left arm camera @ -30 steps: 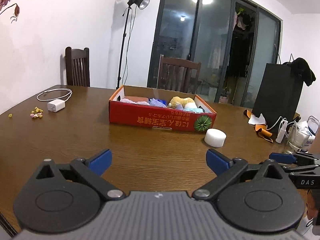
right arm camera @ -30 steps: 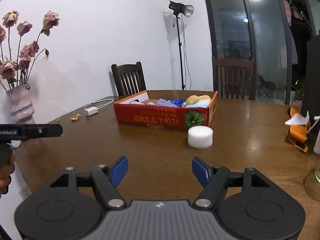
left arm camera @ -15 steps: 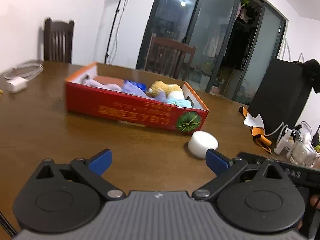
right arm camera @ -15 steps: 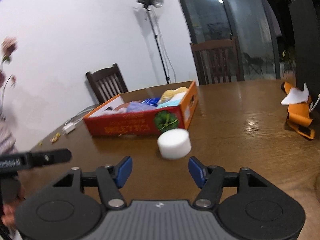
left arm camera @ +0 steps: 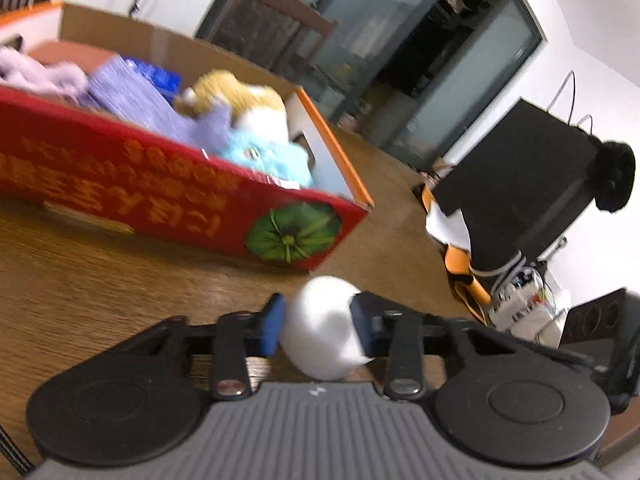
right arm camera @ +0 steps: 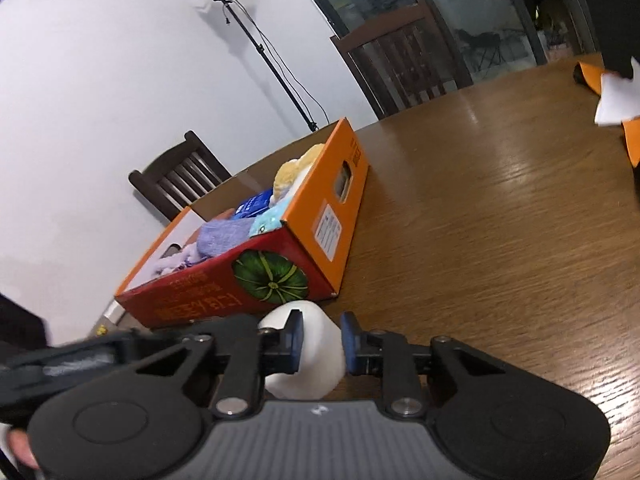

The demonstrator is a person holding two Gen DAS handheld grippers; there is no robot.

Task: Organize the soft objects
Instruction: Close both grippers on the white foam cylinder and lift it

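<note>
both grippers: left gripper point(left arm camera: 318, 330) and right gripper point(right arm camera: 320, 342) just closed, pinching white sponge point(left arm camera: 320, 336) | beside red box point(left arm camera: 168, 200) | likely to lift it in

Box point(right arm camera: 248, 292) on table point(right arm camera: 500, 220), plush toys point(left arm camera: 256, 128) inside, foam puck point(right arm camera: 316, 360) just before its corner

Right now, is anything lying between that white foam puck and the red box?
No. In both wrist views only bare wooden table separates the white foam puck from the red box; it sits just before the pumpkin-printed corner.
</note>
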